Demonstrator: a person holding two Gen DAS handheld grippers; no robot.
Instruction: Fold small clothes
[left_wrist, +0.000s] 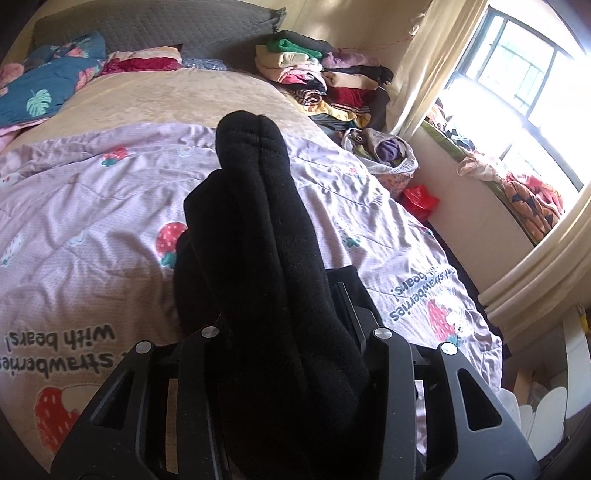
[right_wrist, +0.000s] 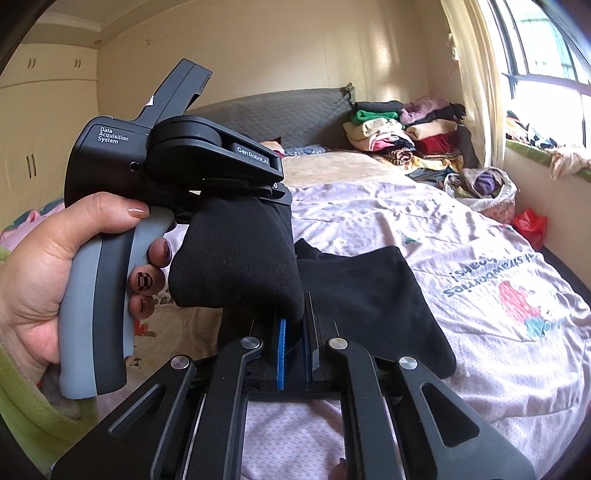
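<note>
A black sock (left_wrist: 255, 221) is held up above the bed between both grippers. My left gripper (left_wrist: 288, 332) is shut on one end of it; the sock covers its fingers and stands up in front of the camera. In the right wrist view the left gripper's body (right_wrist: 177, 155) is at the left in a person's hand, with the sock (right_wrist: 236, 258) hanging from it. My right gripper (right_wrist: 293, 332) is shut on the sock's lower end between blue pads (right_wrist: 282, 350). A second black garment (right_wrist: 373, 295) lies flat on the quilt below.
The bed has a pink strawberry quilt (left_wrist: 92, 206) and a beige blanket (left_wrist: 177, 96). A stack of folded clothes (left_wrist: 321, 81) stands at the bed's far right corner. A bag of clothes (left_wrist: 388, 151) and a red bag (left_wrist: 419, 199) sit by the window wall.
</note>
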